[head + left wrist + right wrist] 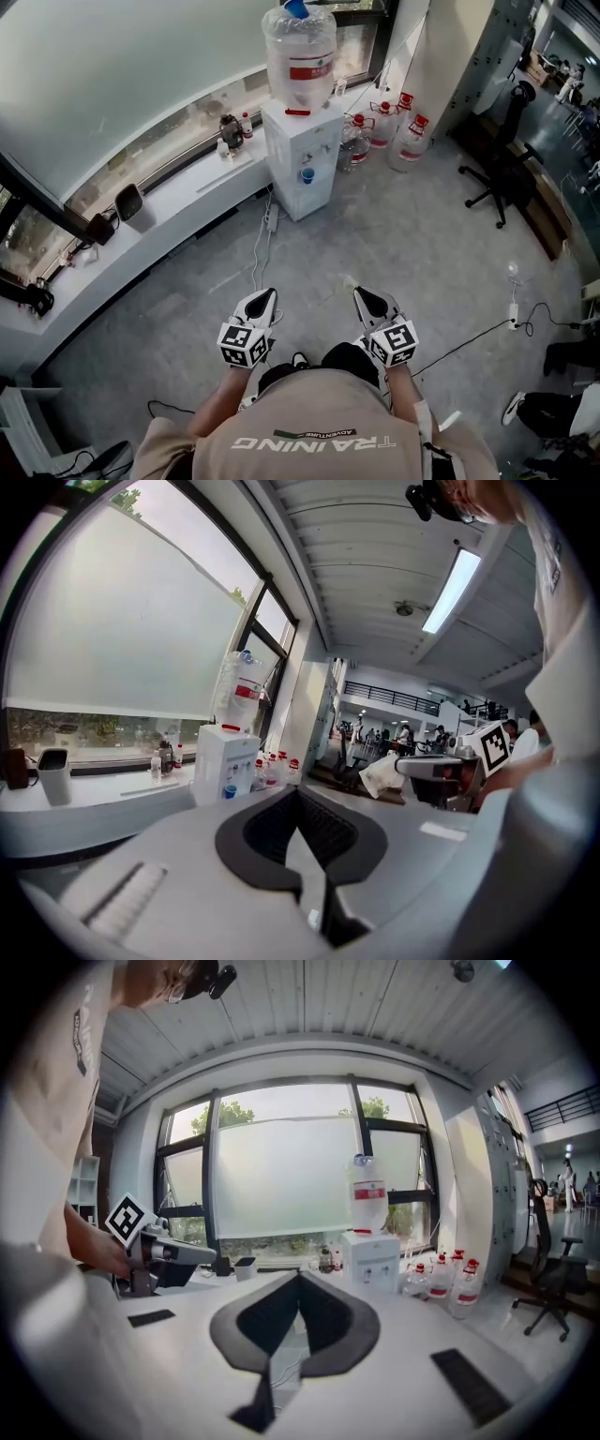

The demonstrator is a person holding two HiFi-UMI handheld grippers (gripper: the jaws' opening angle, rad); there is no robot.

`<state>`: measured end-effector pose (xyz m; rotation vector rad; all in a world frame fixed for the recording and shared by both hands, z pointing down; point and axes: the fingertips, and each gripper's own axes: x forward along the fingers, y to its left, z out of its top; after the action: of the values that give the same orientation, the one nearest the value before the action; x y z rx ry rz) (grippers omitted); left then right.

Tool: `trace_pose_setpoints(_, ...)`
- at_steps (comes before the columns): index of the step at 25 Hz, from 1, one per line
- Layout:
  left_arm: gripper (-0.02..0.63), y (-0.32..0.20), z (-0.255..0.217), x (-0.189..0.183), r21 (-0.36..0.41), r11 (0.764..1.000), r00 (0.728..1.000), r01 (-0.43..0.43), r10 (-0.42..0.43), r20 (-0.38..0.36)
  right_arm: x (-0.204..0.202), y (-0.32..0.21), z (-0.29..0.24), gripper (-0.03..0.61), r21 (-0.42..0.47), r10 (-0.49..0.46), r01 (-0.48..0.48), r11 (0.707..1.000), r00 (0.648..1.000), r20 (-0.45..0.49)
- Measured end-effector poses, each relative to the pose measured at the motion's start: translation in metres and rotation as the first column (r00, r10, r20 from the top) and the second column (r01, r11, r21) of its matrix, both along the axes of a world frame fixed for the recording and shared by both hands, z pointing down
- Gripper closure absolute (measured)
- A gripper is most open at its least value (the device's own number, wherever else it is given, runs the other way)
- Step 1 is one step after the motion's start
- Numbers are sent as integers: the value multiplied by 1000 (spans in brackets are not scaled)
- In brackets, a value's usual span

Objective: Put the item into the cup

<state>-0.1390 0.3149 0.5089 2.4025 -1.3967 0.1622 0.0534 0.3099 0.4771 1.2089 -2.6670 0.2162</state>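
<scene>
Slippage worries us: right fingers (pixel 368 301) pinch the white wad (pixel 380 775) only at their tips, while left fingers (pixel 262 303) sit clenched empty.

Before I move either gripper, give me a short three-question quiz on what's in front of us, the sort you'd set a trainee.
1. True or false: a large bottle stands on top of the water dispenser.
2. Which side holds the white crumpled item? A) the person's left B) the person's right C) neither
3. Fill in: in the head view, the red-capped jugs stand on the floor to the dispenser's ____.
Key: 1 true. 2 B: the right gripper pinches it, while the left gripper is shut on nothing. 3 right.
</scene>
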Motion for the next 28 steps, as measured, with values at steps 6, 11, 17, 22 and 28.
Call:
trace_pose_setpoints(6,606,-16,8,-7,-8,1000,1000,9,-9,14,-1,-21,6,568,-8,7,-7,1000,1000,8)
trace_pose_setpoints(11,606,-47,11,2,-11,999,999,32,-32,17,7,-50,17,568,-20,-1,2,1000,999,33)
trace_pose_setpoints(17,606,-101,9,19,-24,999,998,49,-48,52,31,-117,26,568,-27,-8,10,1000,998,61)
trace_pose_setpoints(22,606,-154,0,48,-12,999,995,50,-49,89,55,-176,23,568,-13,-41,42,999,996,78)
trace_pose_setpoints(28,606,-202,-4,82,-21,997,993,67,-65,100,74,-213,44,568,-47,-89,93,995,993,75)
